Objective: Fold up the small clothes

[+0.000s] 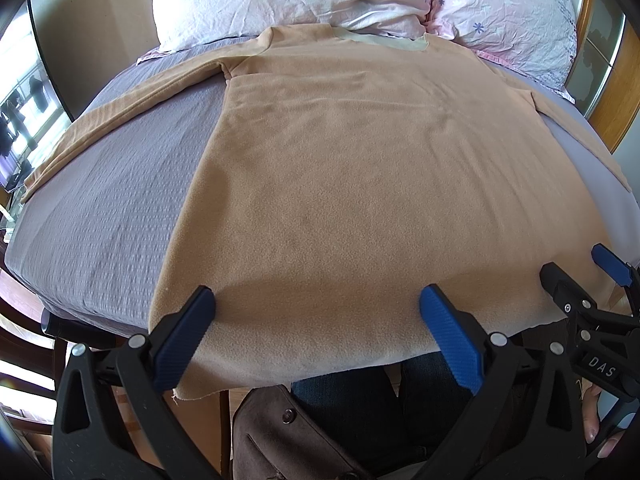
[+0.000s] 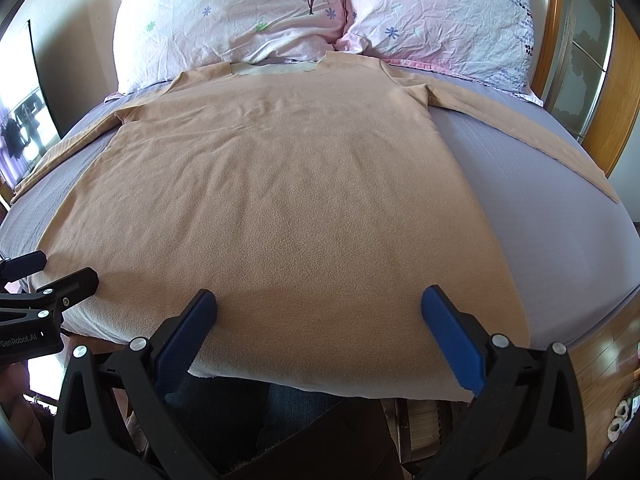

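A tan long-sleeved shirt (image 1: 340, 152) lies flat on the bed, collar toward the pillows, both sleeves spread out to the sides; it also shows in the right wrist view (image 2: 288, 184). Its hem hangs over the bed's near edge. My left gripper (image 1: 316, 304) is open, its blue pads over the hem's left part. My right gripper (image 2: 318, 304) is open over the hem's right part. Neither holds cloth. The right gripper also shows at the right edge of the left wrist view (image 1: 580, 276), and the left gripper at the left edge of the right wrist view (image 2: 52, 272).
The bed has a lilac sheet (image 1: 104, 208). Two floral pillows (image 2: 240, 12) (image 2: 440, 16) lie at the head. A wooden headboard (image 2: 616, 92) stands at the right. A person's jeans (image 1: 360, 400) are just below the bed's near edge.
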Tool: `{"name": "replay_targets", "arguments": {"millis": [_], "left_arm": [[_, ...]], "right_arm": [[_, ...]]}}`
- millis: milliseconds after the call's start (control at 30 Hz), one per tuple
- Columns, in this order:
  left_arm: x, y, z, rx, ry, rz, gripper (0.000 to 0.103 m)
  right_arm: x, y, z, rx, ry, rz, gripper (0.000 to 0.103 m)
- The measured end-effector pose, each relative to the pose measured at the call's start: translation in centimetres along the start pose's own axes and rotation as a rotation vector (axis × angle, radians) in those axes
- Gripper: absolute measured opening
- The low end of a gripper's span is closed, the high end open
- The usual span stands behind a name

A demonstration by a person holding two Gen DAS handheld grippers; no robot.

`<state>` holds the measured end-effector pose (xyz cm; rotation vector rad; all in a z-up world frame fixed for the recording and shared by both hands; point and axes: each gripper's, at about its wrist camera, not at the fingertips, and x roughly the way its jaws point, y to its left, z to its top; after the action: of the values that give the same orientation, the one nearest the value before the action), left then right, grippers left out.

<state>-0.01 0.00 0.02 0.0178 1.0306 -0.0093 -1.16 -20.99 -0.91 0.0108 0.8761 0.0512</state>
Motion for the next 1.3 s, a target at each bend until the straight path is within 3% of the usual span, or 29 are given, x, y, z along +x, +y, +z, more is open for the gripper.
{"name": "replay_targets", "arguments": {"millis": [733,867,933,1067,1133,1167,1267,1300], "left_arm": [[0.0,0.0,0.0,0.002,-0.004,0.0,0.101],[-0.1,0.0,-0.5,0.011,-0.049,-0.001,0.101],[-0.5,-0.1,-1.0,0.027,-0.093,-0.006,0.101],[-0.2,0.4,0.0,0.048,-0.115,-0.064,0.101],[0.4,1.5,1.1,0.03,-0.134,-0.135,0.101],[0.7,2.2,1.9,0.009,-0.14,-0.182,0.101],[1.3,4.6,3.9,-0.073,-0.152,-0.283,0.101],[1.3,5.1,4.4,-0.084,-0.16,-0.283,0.101]], "right_arm": [[0.1,1.1,-0.2,-0.001,-0.01,0.0,0.102],[0.3,0.7,-0.4,-0.041,-0.081,0.071,0.102],[0.6,-2.0,0.8,0.028,-0.082,0.113,0.102],[-0.6,-12.8,4.5,0.37,-0.173,0.123,0.102],[0.0,-19.7,5.9,0.572,-0.173,0.07,0.093],[0.5,-22.9,6.5,0.667,-0.154,0.038,0.076],[2.8,-30.8,7.3,0.911,-0.114,-0.012,0.071],[3.6,-32.7,7.5,0.97,-0.101,-0.019,0.065]]}}
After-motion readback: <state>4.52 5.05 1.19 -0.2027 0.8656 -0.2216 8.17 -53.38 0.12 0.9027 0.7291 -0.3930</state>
